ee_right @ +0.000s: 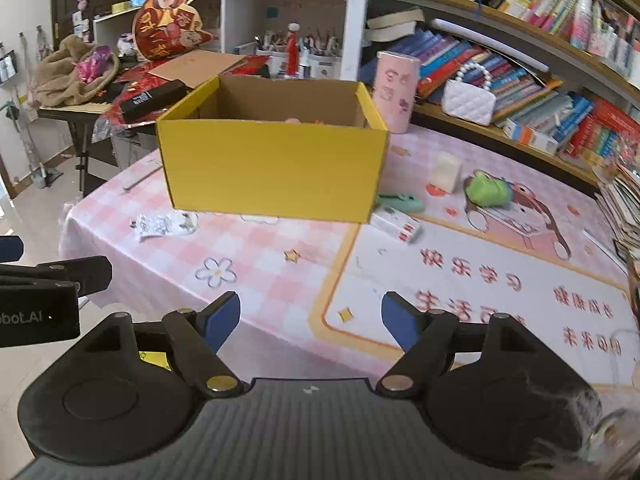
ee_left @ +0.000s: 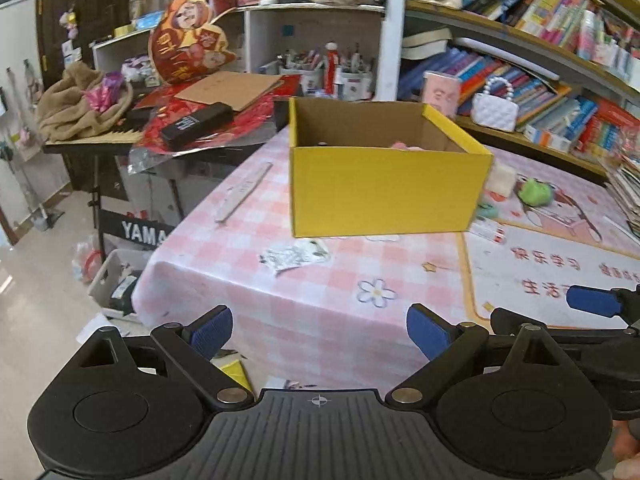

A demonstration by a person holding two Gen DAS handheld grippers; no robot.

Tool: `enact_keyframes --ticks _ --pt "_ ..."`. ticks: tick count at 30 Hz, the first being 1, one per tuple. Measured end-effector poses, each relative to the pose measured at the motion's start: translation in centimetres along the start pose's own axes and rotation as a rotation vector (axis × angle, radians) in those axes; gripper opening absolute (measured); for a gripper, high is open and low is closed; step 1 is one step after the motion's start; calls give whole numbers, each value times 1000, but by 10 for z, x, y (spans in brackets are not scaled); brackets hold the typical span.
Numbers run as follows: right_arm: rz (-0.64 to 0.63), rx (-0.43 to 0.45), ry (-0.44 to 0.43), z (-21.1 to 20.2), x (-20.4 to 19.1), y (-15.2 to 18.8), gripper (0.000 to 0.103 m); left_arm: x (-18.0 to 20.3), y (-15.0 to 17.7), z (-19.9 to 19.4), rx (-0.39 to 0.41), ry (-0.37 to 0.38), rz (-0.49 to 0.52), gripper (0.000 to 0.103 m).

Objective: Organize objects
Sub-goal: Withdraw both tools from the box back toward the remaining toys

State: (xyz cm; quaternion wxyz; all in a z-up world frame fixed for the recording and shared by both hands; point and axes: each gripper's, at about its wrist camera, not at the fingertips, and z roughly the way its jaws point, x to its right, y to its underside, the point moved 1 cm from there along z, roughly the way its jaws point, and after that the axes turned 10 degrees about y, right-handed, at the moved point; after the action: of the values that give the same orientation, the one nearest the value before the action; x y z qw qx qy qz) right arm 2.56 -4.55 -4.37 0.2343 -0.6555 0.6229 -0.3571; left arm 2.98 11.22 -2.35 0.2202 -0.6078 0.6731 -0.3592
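Observation:
A yellow cardboard box [ee_left: 380, 188] [ee_right: 276, 168] stands open on the pink checked table; something pink shows inside. Right of it lie a green plush toy [ee_right: 488, 190] [ee_left: 536, 192], a cream block [ee_right: 447, 171], a teal item [ee_right: 400, 201] and a small white-and-red box [ee_right: 396, 224] [ee_left: 488, 230]. A crumpled printed wrapper [ee_right: 164, 224] [ee_left: 294, 256] lies in front of the box. My left gripper [ee_left: 319, 334] is open and empty above the table's near edge. My right gripper [ee_right: 310, 320] is open and empty, beside it to the right.
A pink cylinder tin [ee_right: 395, 92] stands behind the box. A white ruler [ee_left: 244, 192] lies at the table's left edge. Bookshelves [ee_right: 520, 60] run along the right. A cluttered keyboard stand [ee_left: 132, 132] and a floor bin [ee_left: 116, 276] stand to the left.

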Motion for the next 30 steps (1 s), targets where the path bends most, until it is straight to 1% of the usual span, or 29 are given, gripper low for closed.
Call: enact_keyframes --ticks 5,12,18,26,30 --pt "42 -5 58 -12 20 13 78 18 4 1 -7 68 37 96" --pt "126 -26 151 -22 52 29 79 49 6 9 -31 158 113 96" --pt "196 -43 217 -23 78 35 81 70 0 19 -37 193 156 96" --pt "212 -62 264 -7 110 32 83 100 -15 47 -50 235 149 96" --pt "219 -80 274 8 130 26 83 114 -23 63 -60 235 142 96"
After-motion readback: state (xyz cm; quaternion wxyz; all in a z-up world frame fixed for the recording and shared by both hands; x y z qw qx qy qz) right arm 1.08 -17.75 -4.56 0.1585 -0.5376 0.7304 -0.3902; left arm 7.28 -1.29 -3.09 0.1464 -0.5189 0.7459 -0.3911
